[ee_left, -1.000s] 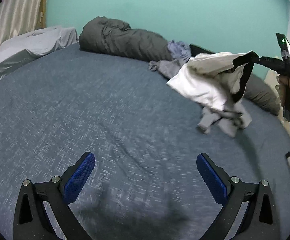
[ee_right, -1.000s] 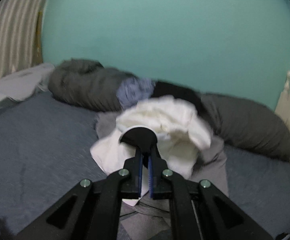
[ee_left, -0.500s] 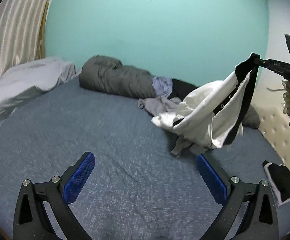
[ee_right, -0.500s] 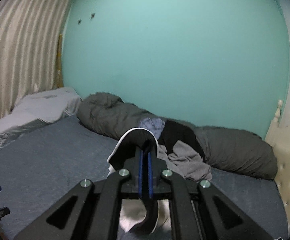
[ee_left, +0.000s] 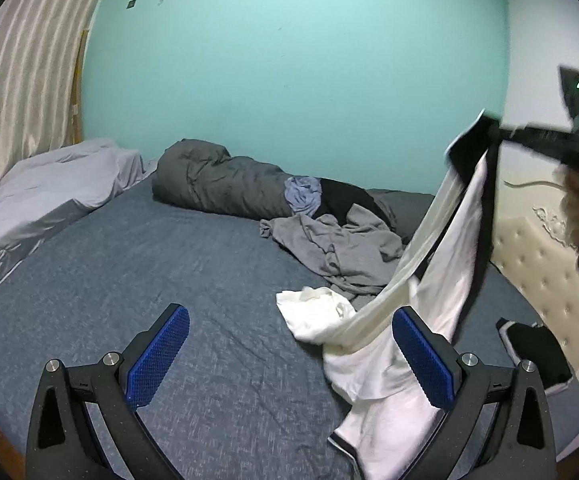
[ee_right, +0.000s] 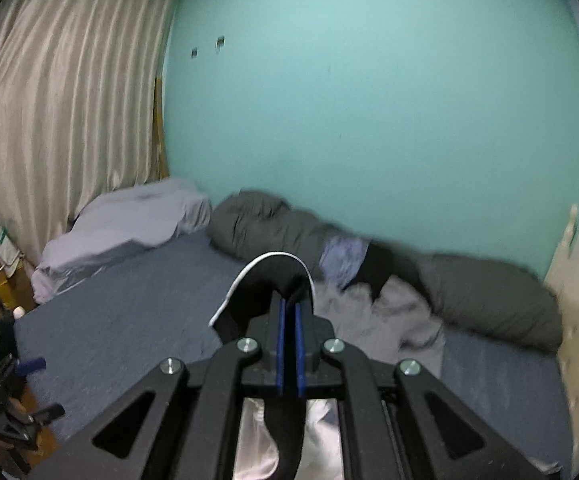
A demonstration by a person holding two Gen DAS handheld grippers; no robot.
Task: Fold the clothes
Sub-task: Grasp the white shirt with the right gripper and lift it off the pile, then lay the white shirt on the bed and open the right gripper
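Observation:
A white garment with black trim [ee_left: 441, 280] hangs from my right gripper [ee_left: 493, 132], which is held high at the right of the left wrist view; its lower end drags on the blue bed [ee_left: 169, 264]. In the right wrist view my right gripper [ee_right: 288, 308] is shut on the garment's black collar band [ee_right: 265, 276], and white cloth [ee_right: 321, 440] hangs below the jaws. My left gripper [ee_left: 289, 356] stands open above the bed with nothing between its blue pads [ee_left: 157, 356]; the white garment hangs just behind its right finger.
A crumpled grey garment [ee_left: 341, 244] lies on the bed beyond the white one. A rolled dark grey duvet [ee_left: 217, 184] with blue and black clothes [ee_left: 303, 194] lines the teal wall. Pale pillows [ee_left: 41, 196] lie left, a tufted headboard [ee_left: 545, 280] right, and a black item [ee_left: 537, 344] at the bed's right edge.
Both grippers have risen. The right one lifted the white garment off the clothes pile, so it now hangs stretched out with only its lower end on the bed.

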